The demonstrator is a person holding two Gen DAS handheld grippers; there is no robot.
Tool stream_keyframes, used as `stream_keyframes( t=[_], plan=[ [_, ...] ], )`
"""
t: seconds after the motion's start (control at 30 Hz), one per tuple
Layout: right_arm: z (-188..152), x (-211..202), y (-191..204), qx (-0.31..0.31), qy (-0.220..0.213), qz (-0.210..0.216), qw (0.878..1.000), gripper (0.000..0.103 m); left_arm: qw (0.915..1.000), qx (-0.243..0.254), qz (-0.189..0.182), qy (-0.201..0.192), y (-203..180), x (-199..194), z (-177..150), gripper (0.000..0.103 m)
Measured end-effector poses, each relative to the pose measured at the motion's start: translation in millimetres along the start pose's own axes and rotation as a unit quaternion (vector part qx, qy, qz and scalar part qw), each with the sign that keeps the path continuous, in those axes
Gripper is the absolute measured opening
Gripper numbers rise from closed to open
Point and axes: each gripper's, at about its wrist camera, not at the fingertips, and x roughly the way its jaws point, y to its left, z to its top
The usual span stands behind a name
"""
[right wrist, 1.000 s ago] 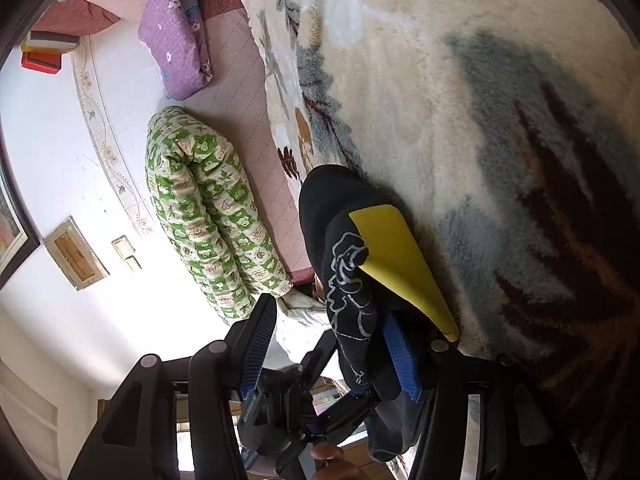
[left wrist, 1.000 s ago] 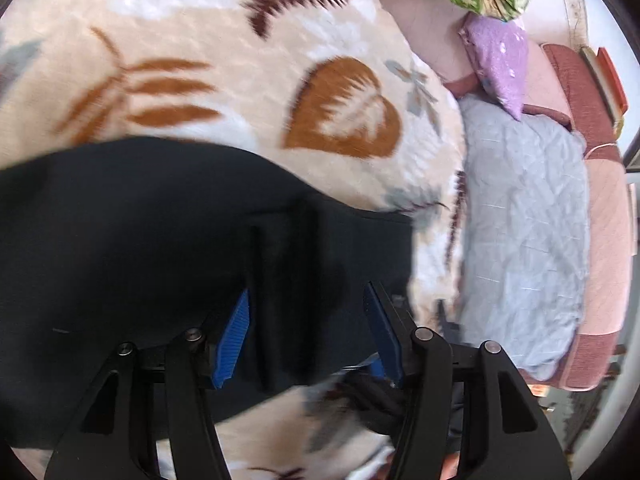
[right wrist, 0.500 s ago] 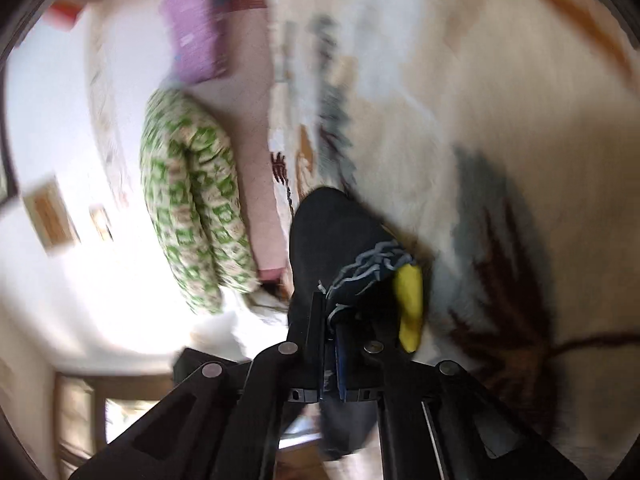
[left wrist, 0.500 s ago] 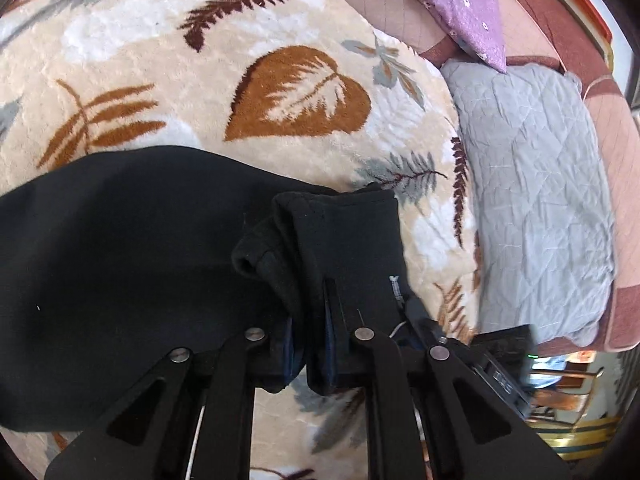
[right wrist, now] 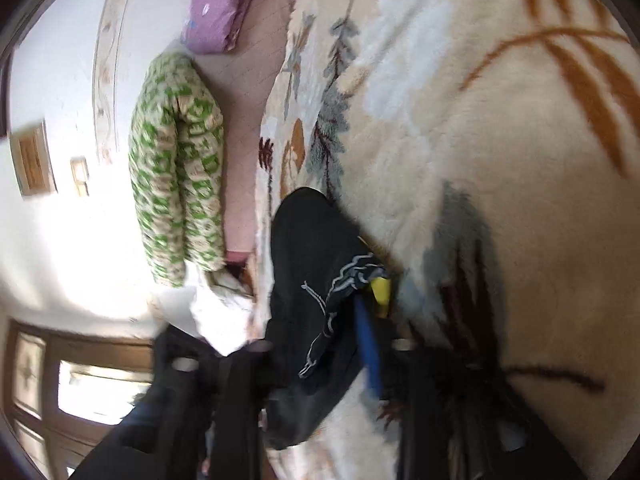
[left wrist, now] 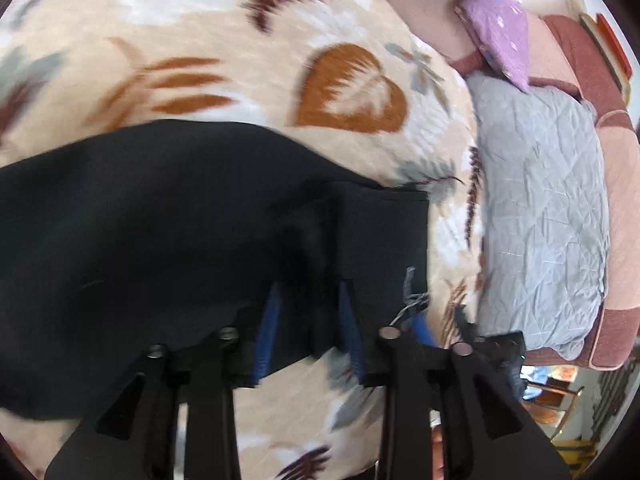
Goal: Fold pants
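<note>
black pants point(left wrist: 168, 216) on bed blanket point(left wrist: 240, 60): fold just laid; left hand-held gripper point(left wrist: 308, 320) and right hand-held gripper point(right wrist: 320, 320) opening, cloth between jaws; withdrawal, then regrasp required.

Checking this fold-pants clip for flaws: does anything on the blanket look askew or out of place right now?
Only the black pants: their end bunches into a rumpled ridge between the opening left gripper jaws, not flat on the leaf-print blanket. Nothing spilled or damaged.

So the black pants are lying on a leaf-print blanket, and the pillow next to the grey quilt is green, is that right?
Not quite. The pillow next to the grey quilt is purple, not green, as the left wrist view shows. The rest holds: the black pants lie on the leaf-print blanket.
</note>
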Motion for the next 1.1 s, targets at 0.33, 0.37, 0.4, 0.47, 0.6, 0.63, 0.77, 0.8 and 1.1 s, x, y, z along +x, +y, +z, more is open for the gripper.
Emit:
stream_keyframes(
  t=[0.33,0.37,0.4,0.47,0.6,0.63,0.77,0.8,1.1],
  plan=[
    [-64,-18,34,-0.032,0.050,0.021,0.998,0.049,0.9943,-0.025,0.062,-0.083,99,-137,-18,0.030],
    [-76,-5,41,-0.040,0.071,0.021,0.996,0.050,0.9928,-0.027,0.072,-0.091,113,-152,-23,0.033],
    [-91,11,46,-0.047,0.094,0.022,0.994,0.050,0.9918,-0.029,0.077,-0.097,125,-163,-27,0.035],
    [-125,49,57,-0.057,0.142,0.025,0.988,0.050,0.9898,-0.035,0.086,-0.108,144,-177,-33,0.037],
    [-188,120,63,-0.049,0.209,0.018,0.976,0.050,0.9892,-0.042,0.085,-0.112,179,-194,-40,0.037],
    [-198,128,63,-0.048,0.217,0.011,0.975,0.050,0.9894,-0.044,0.081,-0.112,185,-196,-40,0.037],
    [-233,169,50,-0.010,0.230,-0.017,0.973,0.051,0.9911,-0.058,0.058,-0.105,205,-196,-33,0.037],
    [-235,177,49,-0.001,0.223,-0.022,0.975,0.049,0.9914,-0.061,0.052,-0.103,208,-196,-31,0.037],
    [-235,205,59,0.040,0.124,-0.045,0.991,0.066,0.9934,-0.072,0.019,-0.087,222,-180,-16,0.037]
  ],
)
